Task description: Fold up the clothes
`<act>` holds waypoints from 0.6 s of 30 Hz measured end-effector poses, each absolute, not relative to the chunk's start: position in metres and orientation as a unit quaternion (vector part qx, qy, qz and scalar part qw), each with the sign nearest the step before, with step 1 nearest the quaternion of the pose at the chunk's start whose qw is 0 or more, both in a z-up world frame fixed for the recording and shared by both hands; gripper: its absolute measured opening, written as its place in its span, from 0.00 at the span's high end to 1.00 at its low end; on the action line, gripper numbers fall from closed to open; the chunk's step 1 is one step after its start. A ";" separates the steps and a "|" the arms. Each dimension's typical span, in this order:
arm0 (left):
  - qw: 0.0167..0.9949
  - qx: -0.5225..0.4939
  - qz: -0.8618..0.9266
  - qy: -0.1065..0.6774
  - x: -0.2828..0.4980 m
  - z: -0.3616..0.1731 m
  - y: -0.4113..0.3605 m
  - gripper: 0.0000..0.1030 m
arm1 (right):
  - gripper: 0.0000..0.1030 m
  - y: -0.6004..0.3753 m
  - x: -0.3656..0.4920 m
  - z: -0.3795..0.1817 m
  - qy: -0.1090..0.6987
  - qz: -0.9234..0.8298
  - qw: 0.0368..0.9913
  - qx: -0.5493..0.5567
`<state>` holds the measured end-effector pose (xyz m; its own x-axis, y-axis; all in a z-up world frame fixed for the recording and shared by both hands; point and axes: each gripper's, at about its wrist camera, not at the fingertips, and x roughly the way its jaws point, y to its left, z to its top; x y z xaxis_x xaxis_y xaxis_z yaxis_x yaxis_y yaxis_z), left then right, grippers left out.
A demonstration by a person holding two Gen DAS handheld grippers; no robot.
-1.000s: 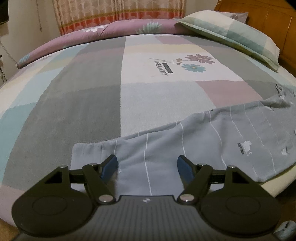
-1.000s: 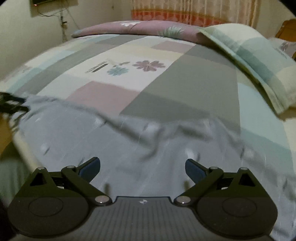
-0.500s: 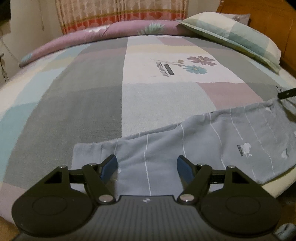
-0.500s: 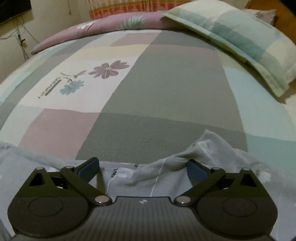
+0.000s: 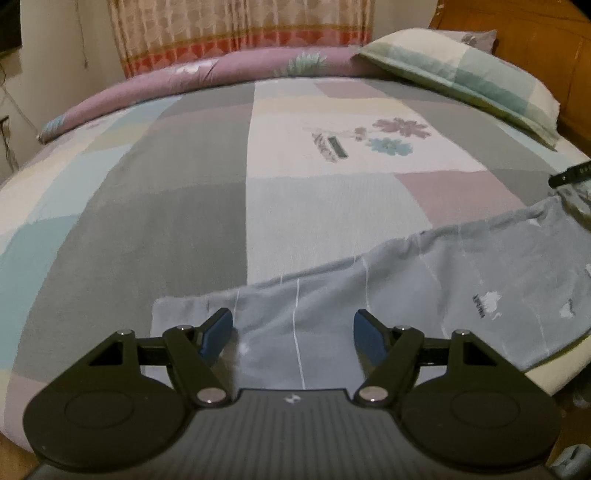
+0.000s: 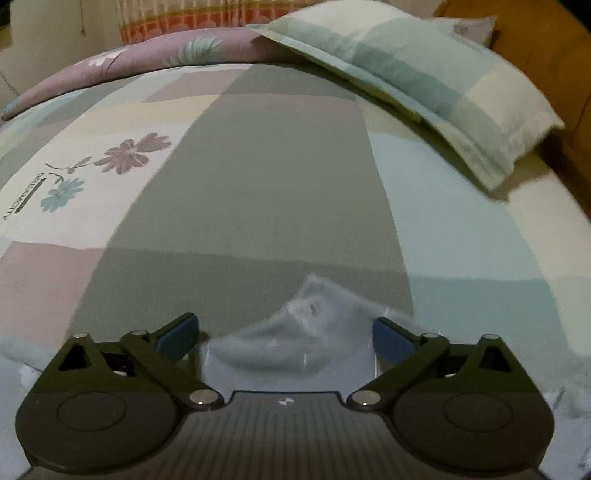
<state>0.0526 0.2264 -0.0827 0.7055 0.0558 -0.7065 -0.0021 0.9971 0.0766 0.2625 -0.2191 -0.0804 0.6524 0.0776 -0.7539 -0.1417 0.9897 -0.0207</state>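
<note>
A grey-blue garment [image 5: 443, 280] with thin white stripes lies stretched along the bed's near edge. My left gripper [image 5: 293, 325] hovers open over its left end, blue pads wide apart with flat cloth below and between them. In the right wrist view the garment's other end [image 6: 321, 306] is bunched into a small raised fold. My right gripper [image 6: 284, 328] stands open around that fold, and its right pad is close to the cloth's edge. A dark tip of the right gripper [image 5: 570, 176] shows at the far right of the left wrist view.
The patchwork bedsheet [image 5: 184, 221] covers the bed beyond the garment. A checked pillow [image 6: 424, 85] lies at the back right beside a wooden headboard [image 5: 535, 44]. A rolled purple quilt [image 5: 184, 85] runs along the far edge, under a curtain [image 5: 240, 29].
My right gripper has swept right along the garment to its bunched end, and its tip now shows at the right of the left wrist view. The left gripper has stayed put.
</note>
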 end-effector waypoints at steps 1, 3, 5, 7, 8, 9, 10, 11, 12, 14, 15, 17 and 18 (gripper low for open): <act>0.924 0.039 0.015 0.381 0.052 -0.082 0.226 0.28 | 0.02 -0.208 0.253 -0.071 0.402 0.094 0.910 -0.046; 0.922 0.042 0.015 0.385 0.052 -0.085 0.229 0.28 | 0.02 -0.180 0.230 -0.058 0.387 0.178 0.902 -0.066; 0.920 0.039 0.013 0.389 0.053 -0.088 0.233 0.28 | 0.02 -0.143 0.203 -0.052 0.373 0.287 0.877 -0.094; 0.919 0.037 0.012 0.393 0.054 -0.091 0.236 0.28 | 0.02 -0.103 0.177 -0.054 0.358 0.377 0.844 -0.133; 0.919 0.037 0.012 0.393 0.054 -0.091 0.235 0.27 | 0.03 -0.082 0.165 -0.057 0.351 0.413 0.826 -0.157; 0.918 0.038 0.011 0.394 0.054 -0.091 0.235 0.27 | 0.04 -0.060 0.156 -0.063 0.340 0.431 0.815 -0.186; 0.918 0.040 0.012 0.394 0.053 -0.091 0.234 0.27 | 0.05 -0.039 0.148 -0.070 0.328 0.446 0.804 -0.215; 0.918 0.042 0.012 0.394 0.052 -0.091 0.234 0.27 | 0.07 -0.025 0.144 -0.077 0.324 0.452 0.798 -0.233; 0.918 0.043 0.012 0.394 0.052 -0.091 0.234 0.27 | 0.09 -0.012 0.143 -0.084 0.327 0.453 0.794 -0.240; 0.919 0.043 0.014 0.392 0.050 -0.092 0.235 0.26 | 0.10 0.006 0.143 -0.098 0.344 0.453 0.784 -0.250; 0.919 0.043 0.018 0.391 0.050 -0.093 0.236 0.24 | 0.09 0.000 0.143 -0.100 0.350 0.452 0.784 -0.242; 0.920 0.034 0.021 0.389 0.049 -0.094 0.243 0.24 | 0.08 -0.013 0.142 -0.103 0.361 0.452 0.785 -0.223; 0.921 0.030 0.022 0.387 0.049 -0.094 0.245 0.24 | 0.07 -0.021 0.137 -0.103 0.361 0.452 0.783 -0.230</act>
<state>0.0489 0.2455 -0.0944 0.6989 0.0640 -0.7124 -0.0178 0.9972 0.0721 0.1373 -0.0214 -0.1027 0.3311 0.5413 -0.7729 -0.8732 0.4863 -0.0335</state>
